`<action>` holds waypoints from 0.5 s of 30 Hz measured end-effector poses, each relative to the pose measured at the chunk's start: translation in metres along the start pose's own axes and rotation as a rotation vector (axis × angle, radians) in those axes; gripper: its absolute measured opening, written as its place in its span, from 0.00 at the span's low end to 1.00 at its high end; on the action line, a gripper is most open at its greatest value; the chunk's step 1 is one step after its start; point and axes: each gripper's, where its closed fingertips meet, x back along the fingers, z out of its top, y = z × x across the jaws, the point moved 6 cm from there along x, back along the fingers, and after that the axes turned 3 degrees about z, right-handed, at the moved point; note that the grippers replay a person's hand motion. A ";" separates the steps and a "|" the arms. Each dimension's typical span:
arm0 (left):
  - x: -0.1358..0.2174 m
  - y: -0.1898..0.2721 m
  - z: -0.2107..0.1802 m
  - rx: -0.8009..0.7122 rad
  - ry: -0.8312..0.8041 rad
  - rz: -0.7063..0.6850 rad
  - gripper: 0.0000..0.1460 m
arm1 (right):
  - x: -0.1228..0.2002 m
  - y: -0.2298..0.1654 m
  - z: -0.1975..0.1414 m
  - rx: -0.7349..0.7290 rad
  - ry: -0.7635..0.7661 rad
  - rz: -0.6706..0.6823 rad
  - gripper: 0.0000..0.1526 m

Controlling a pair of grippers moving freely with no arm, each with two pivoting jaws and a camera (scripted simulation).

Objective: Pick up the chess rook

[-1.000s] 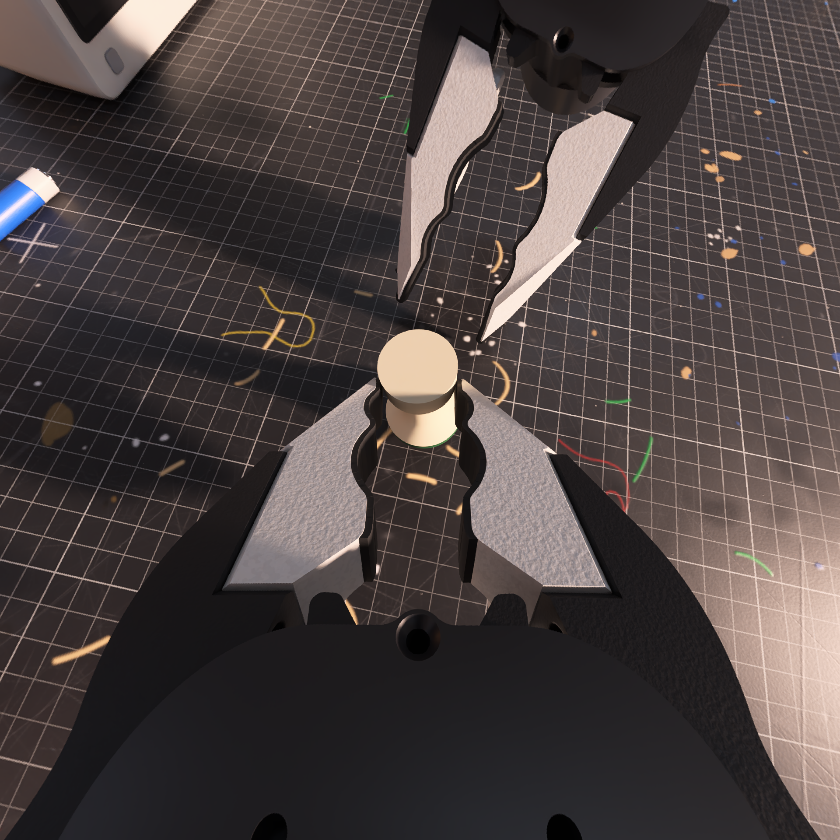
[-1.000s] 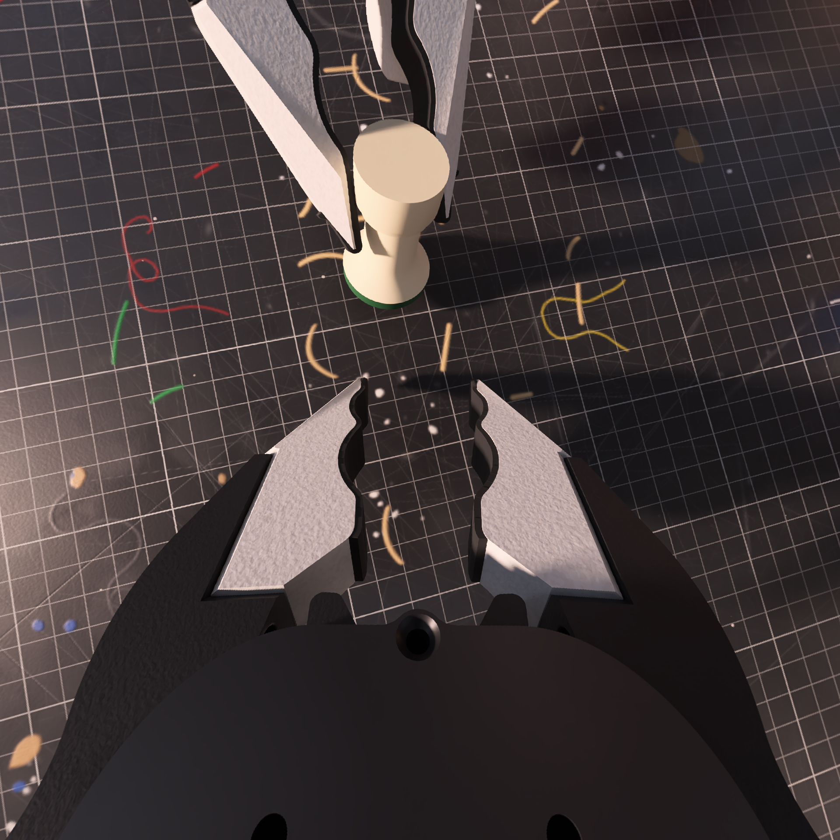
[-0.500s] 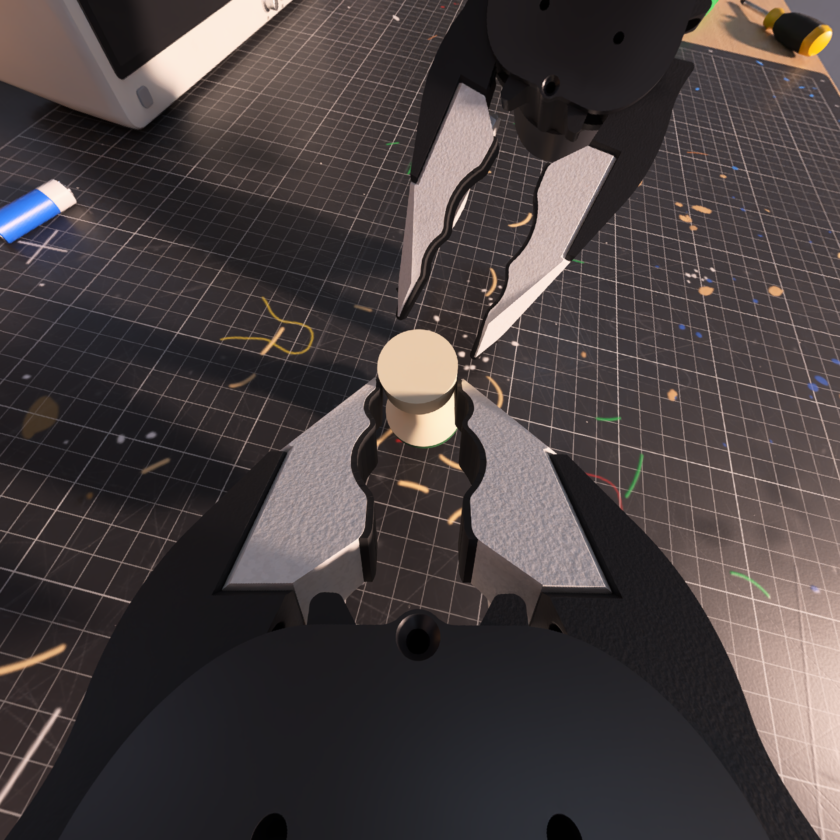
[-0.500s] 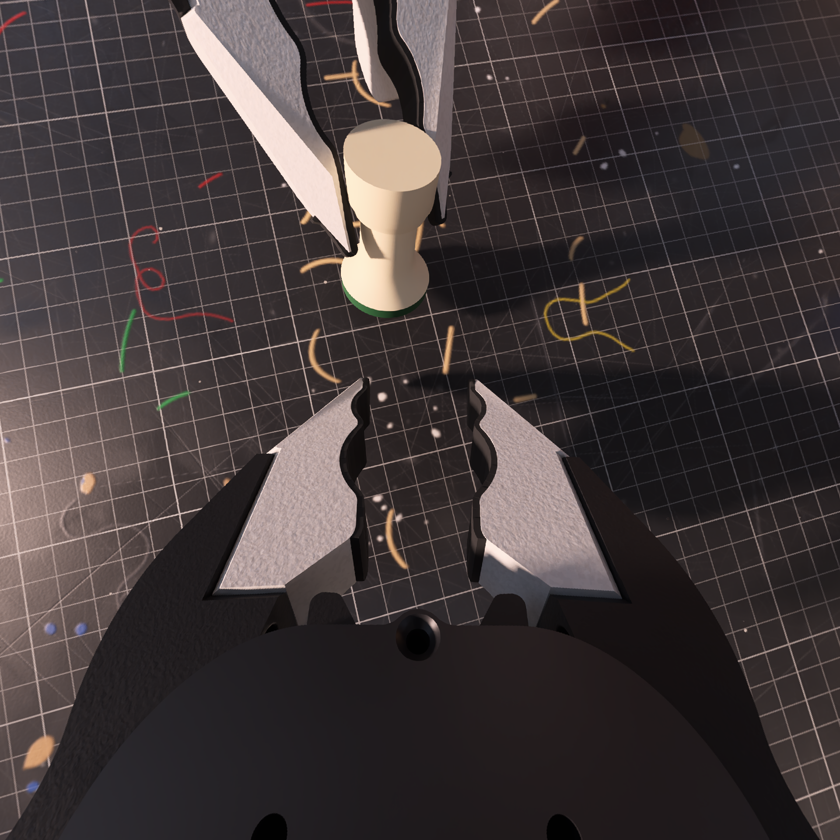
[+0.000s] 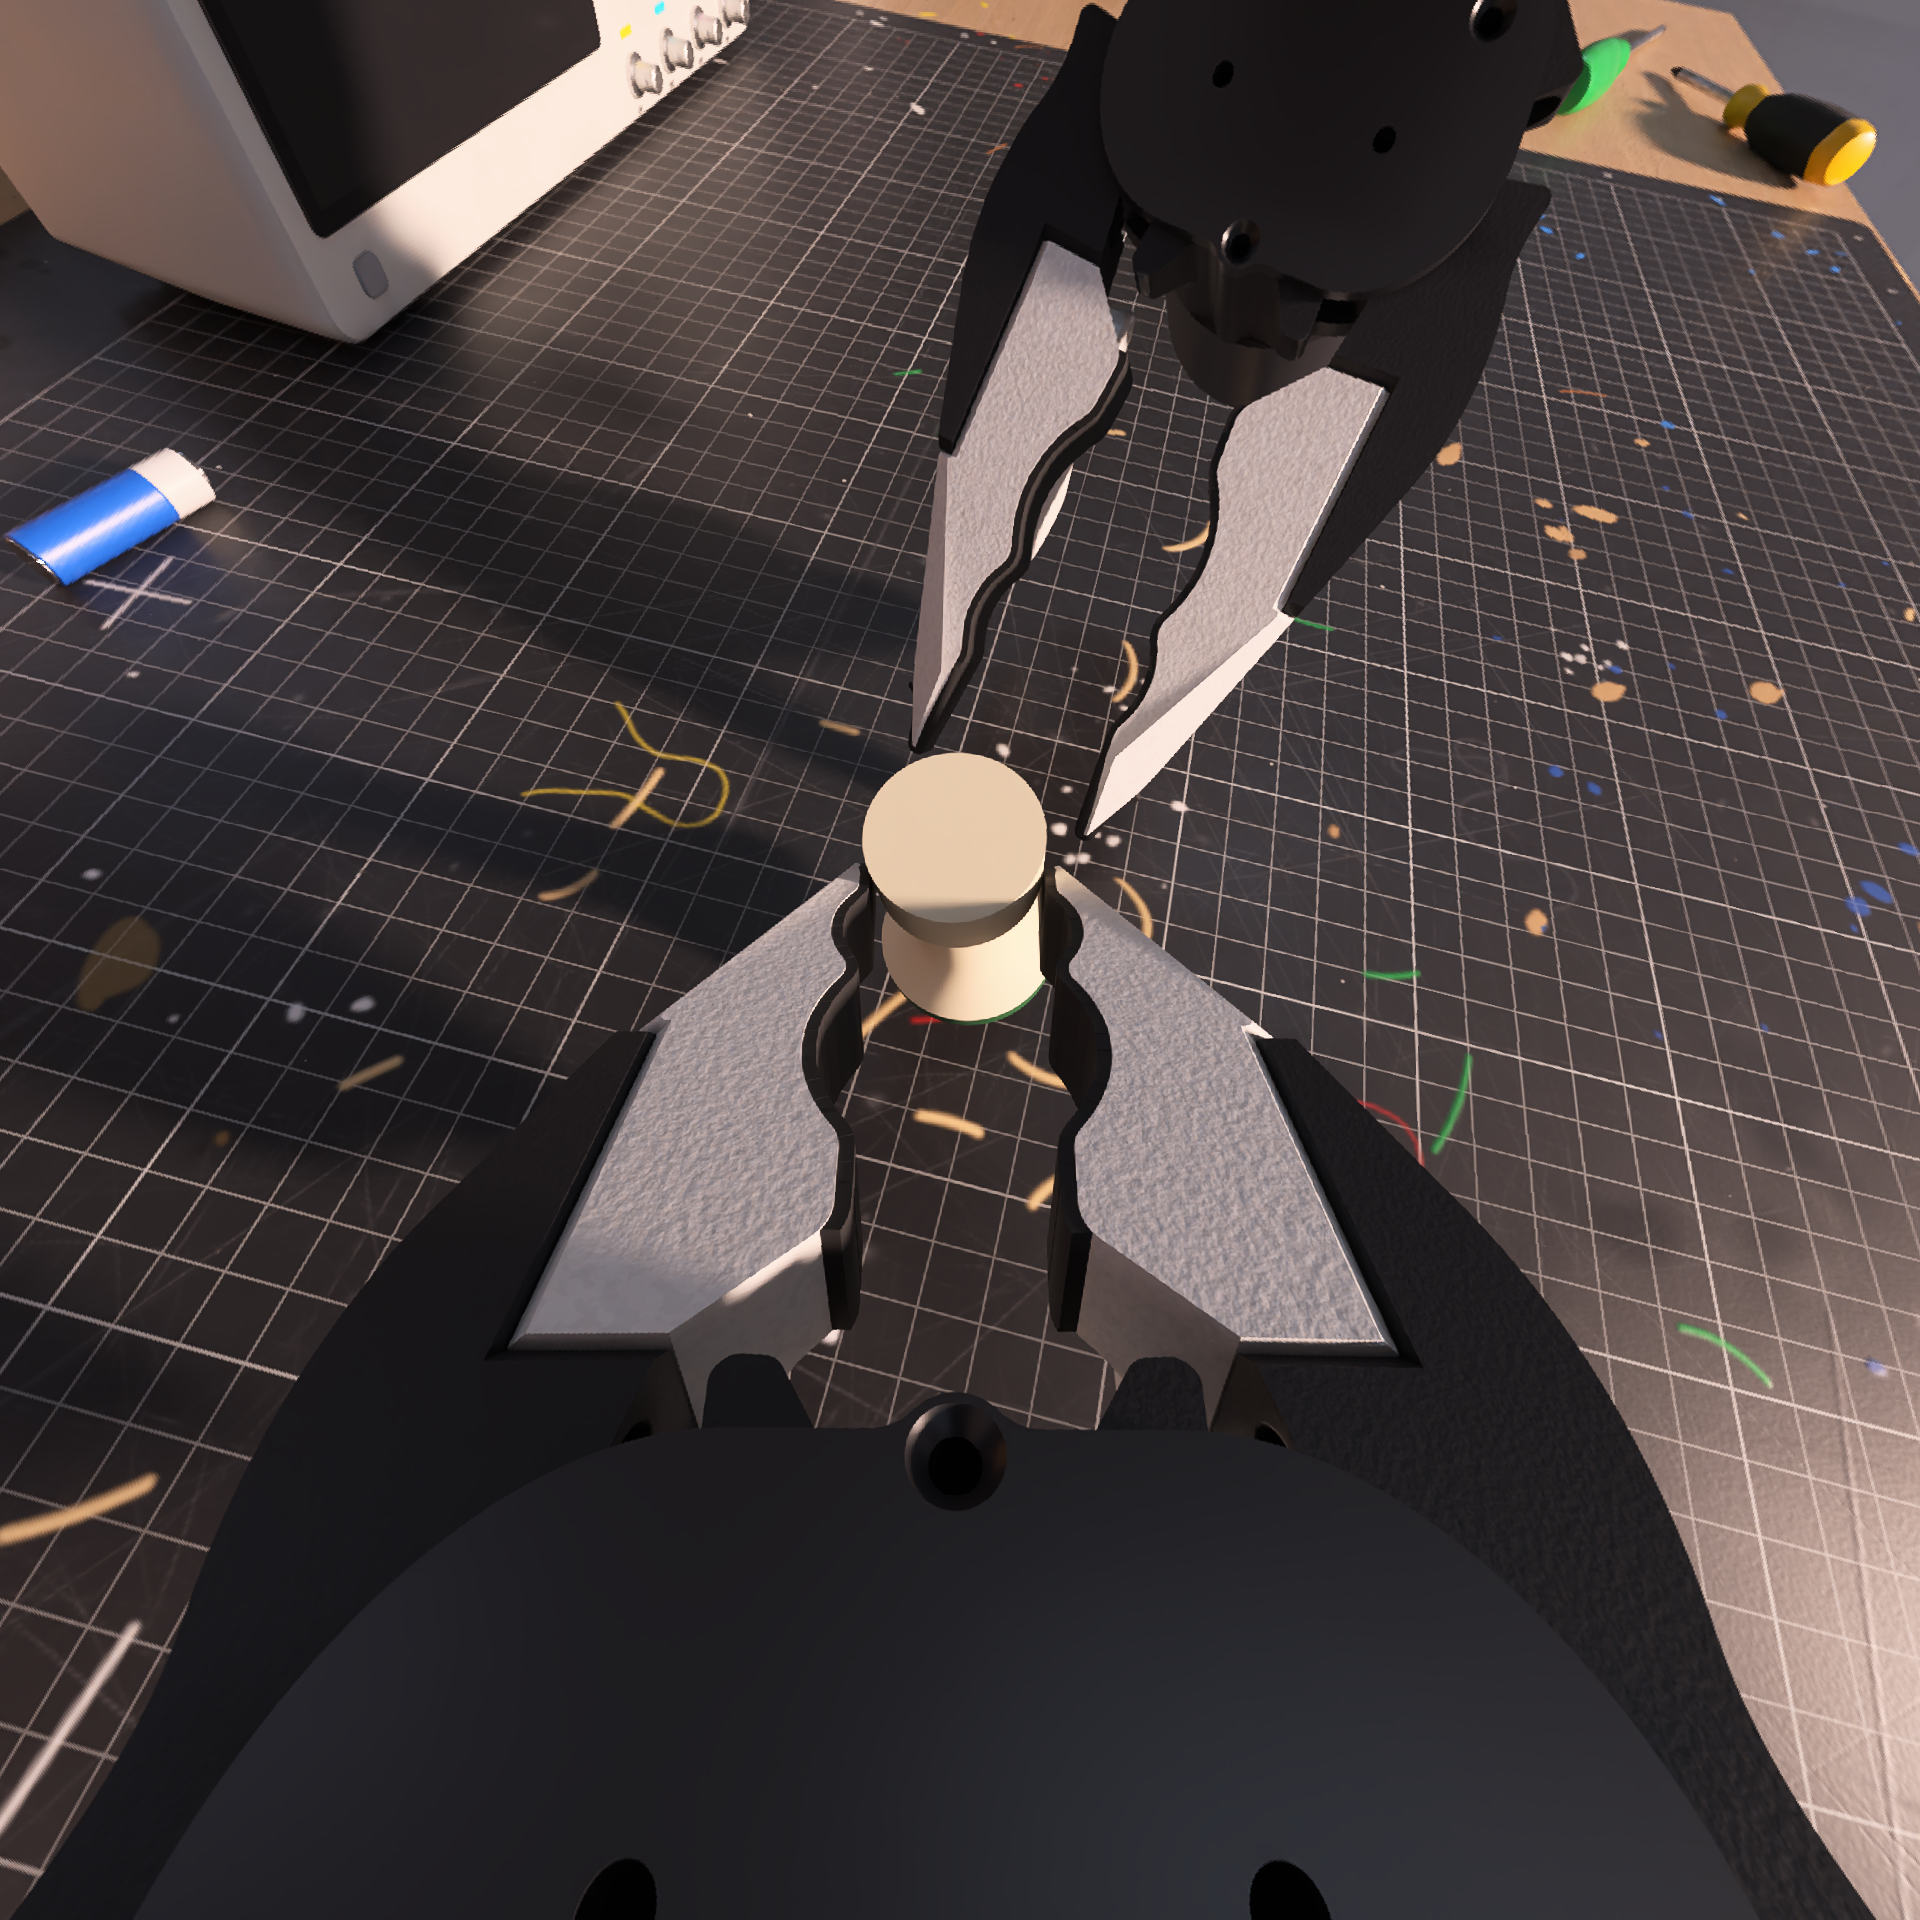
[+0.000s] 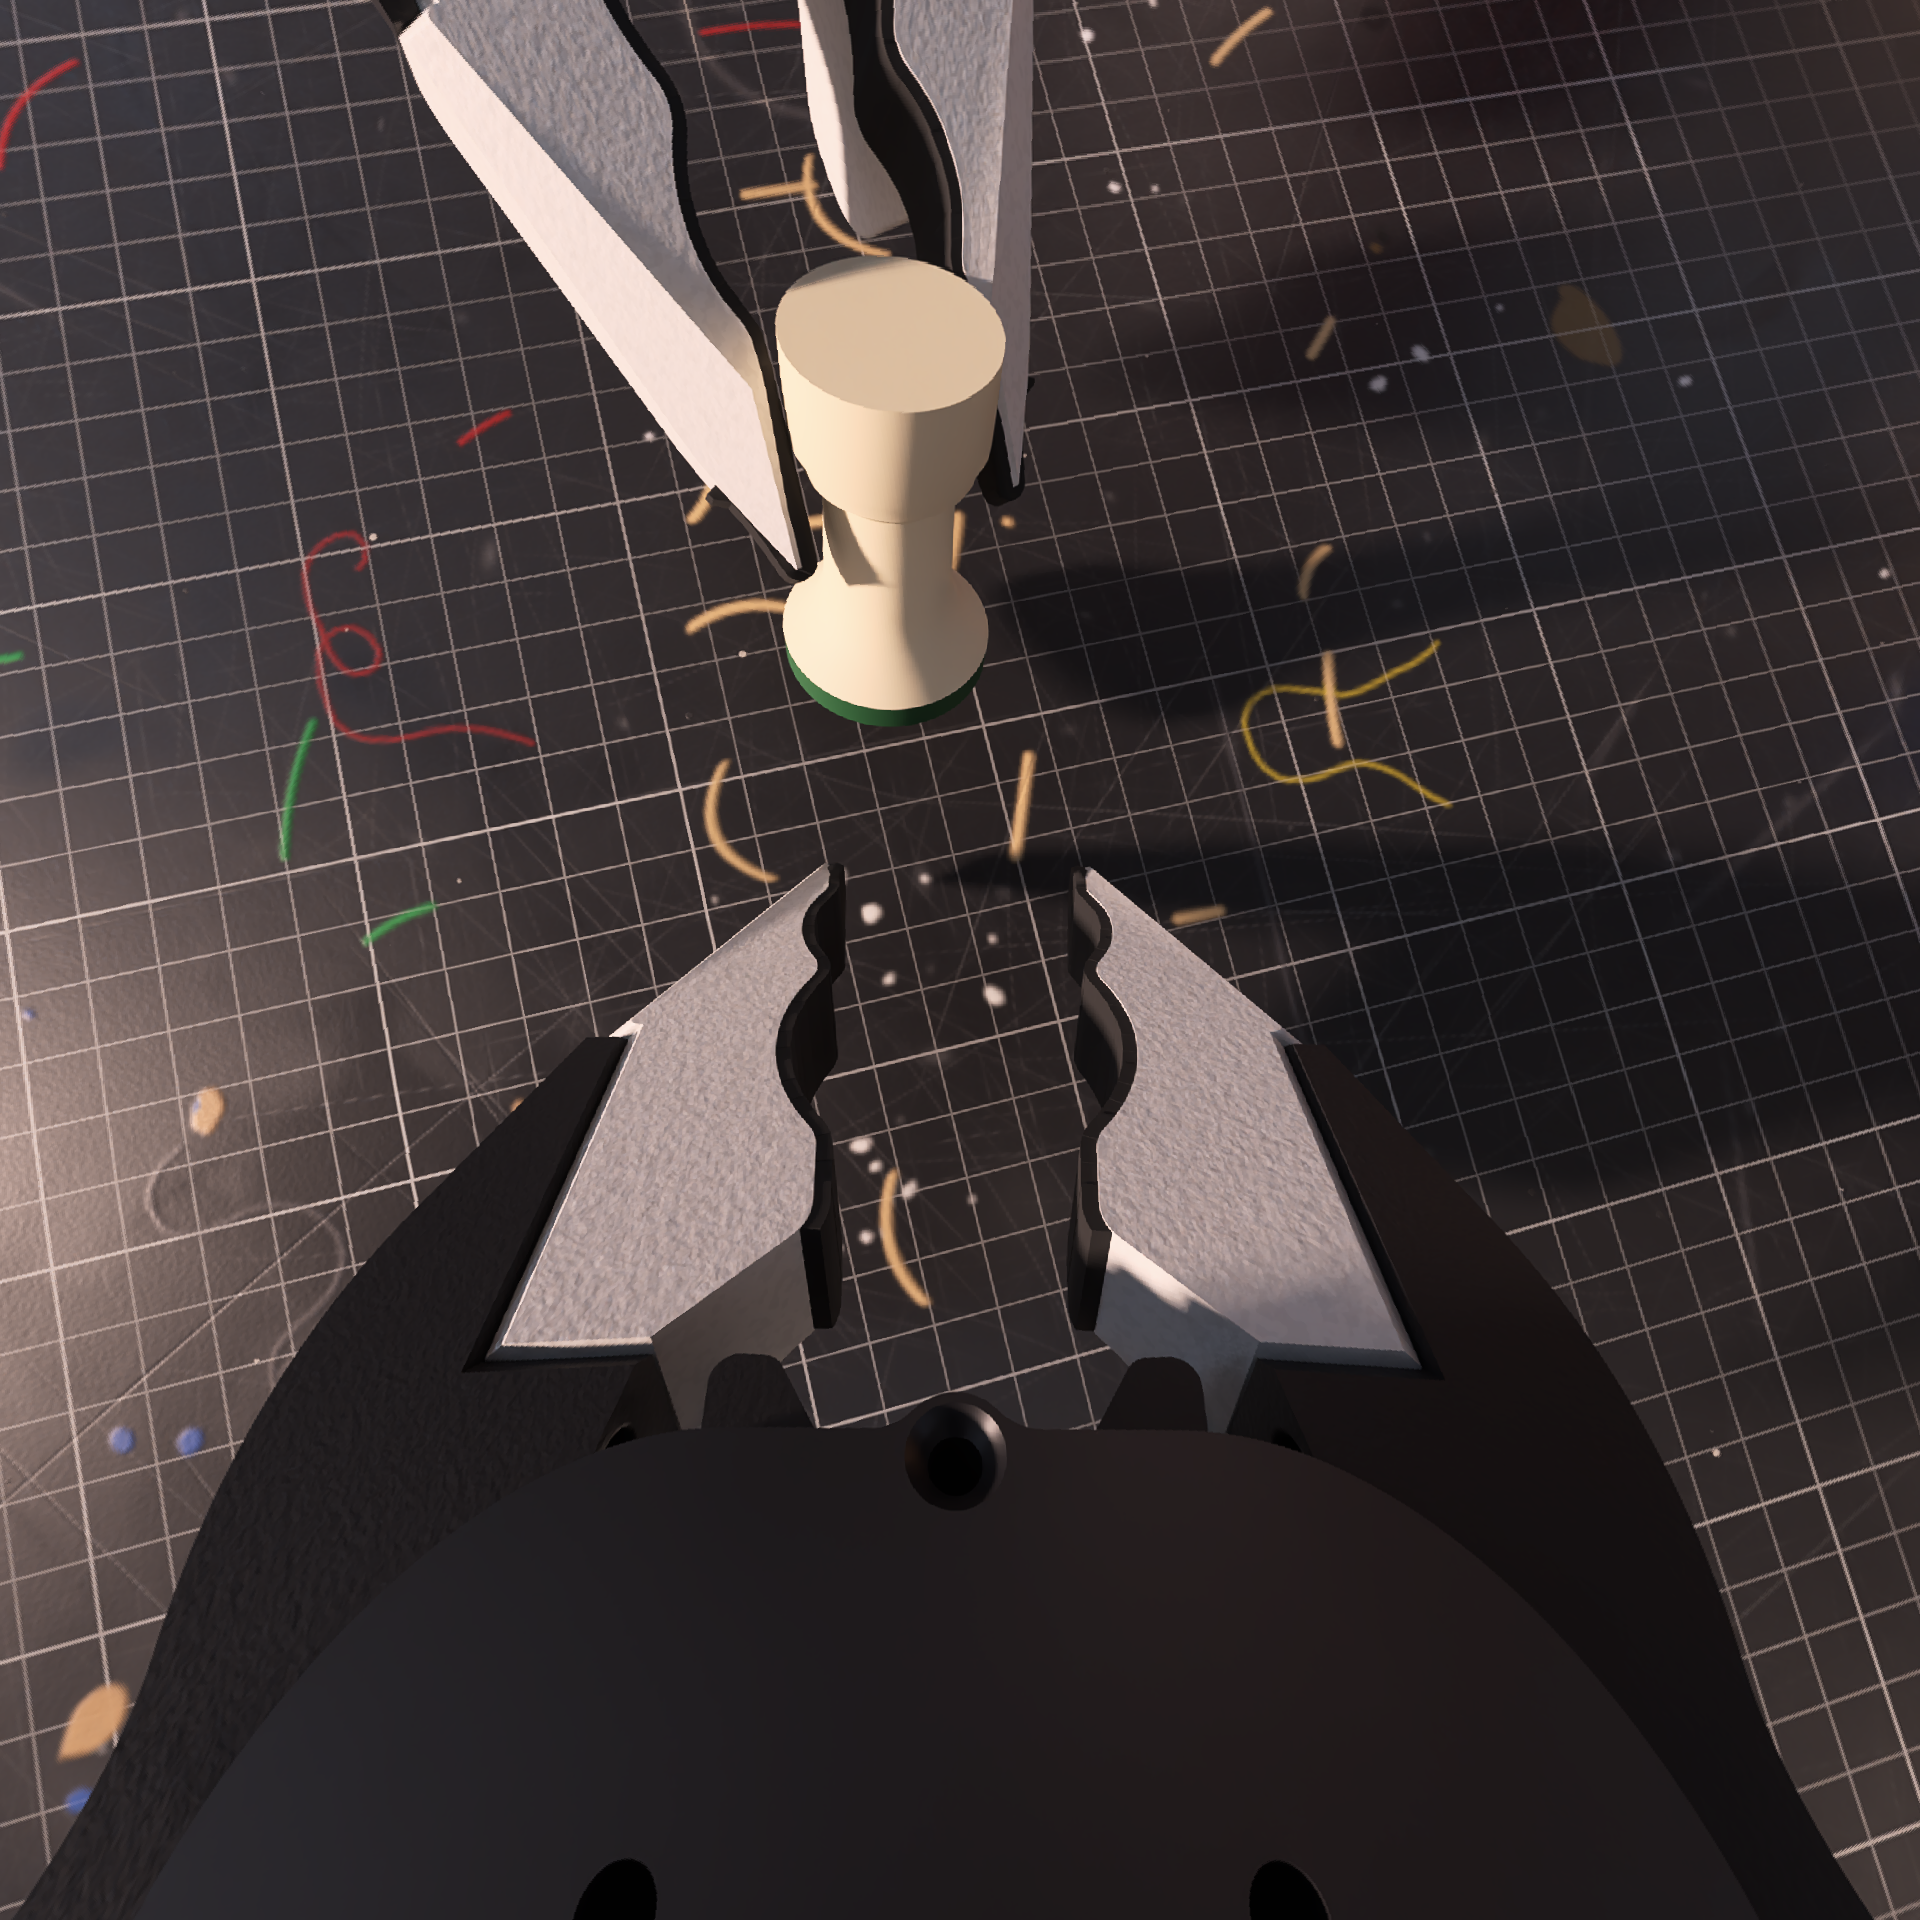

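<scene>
The chess rook point(image 5: 954, 831) is cream with a flat round top and a green felt base. My left gripper point(image 5: 956, 883) is shut on its head and holds it upright, a little above the black grid mat point(image 5: 416, 727). In the right wrist view the rook point(image 6: 888, 416) shows in full between the left gripper's point(image 6: 899, 525) fingers. My right gripper point(image 6: 956, 878) is open and empty, pointing down at the mat just in front of the rook. It also shows in the left wrist view point(image 5: 1003, 784), facing me beyond the rook.
A white instrument box with a dark screen point(image 5: 312, 156) stands at the far left. A blue and white lighter point(image 5: 109, 514) lies on the mat at left. A yellow and black screwdriver point(image 5: 1803, 130) and a green handle point(image 5: 1605, 73) lie on the wooden table beyond the mat's far right edge.
My left gripper has risen with the rook in it, so more of the bench shows. In the right wrist view the rook looks larger and nearer. The right gripper has stayed open.
</scene>
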 end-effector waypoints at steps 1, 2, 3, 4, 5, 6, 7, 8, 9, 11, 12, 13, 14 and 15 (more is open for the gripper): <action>0.000 0.000 0.000 0.000 0.001 0.000 0.21 | 0.000 0.000 0.000 0.002 -0.002 0.000 0.28; 0.000 0.000 0.000 0.001 0.003 0.001 0.21 | 0.000 0.000 0.000 0.001 -0.002 0.001 0.28; 0.000 0.000 0.000 0.002 0.005 0.000 0.21 | 0.000 0.000 0.000 -0.001 0.000 0.000 0.28; 0.000 0.000 0.000 0.006 0.006 -0.003 0.21 | 0.000 0.000 0.000 -0.001 0.002 0.000 0.28; 0.000 -0.001 0.000 0.007 0.009 -0.002 0.21 | 0.000 0.000 0.000 -0.006 0.006 0.003 0.28; 0.001 -0.001 0.000 0.007 0.011 -0.002 0.21 | 0.000 0.001 0.000 -0.007 0.007 0.005 0.28; 0.001 -0.001 0.001 0.008 0.013 -0.001 0.21 | 0.000 0.001 0.000 -0.006 0.007 0.006 0.28; 0.001 -0.001 0.001 0.008 0.016 -0.001 0.21 | 0.000 0.001 0.000 -0.008 0.007 0.005 0.28; 0.001 -0.001 0.001 0.010 0.018 -0.002 0.21 | 0.000 0.001 0.000 -0.007 0.007 0.005 0.28; 0.001 -0.001 0.001 0.010 0.022 -0.002 0.21 | 0.000 0.001 0.000 -0.010 0.010 0.007 0.28; 0.002 -0.001 0.001 0.011 0.024 -0.003 0.21 | 0.000 0.001 0.000 -0.009 0.010 0.008 0.28; 0.002 -0.001 0.001 0.011 0.026 -0.003 0.21 | 0.000 0.001 0.001 -0.006 0.007 0.006 0.28; 0.002 -0.001 0.001 0.013 0.028 -0.005 0.21 | 0.000 0.001 0.001 -0.004 0.005 0.005 0.28; 0.002 -0.001 0.002 0.013 0.030 -0.005 0.21 | 0.000 0.001 0.001 -0.006 0.007 0.005 0.28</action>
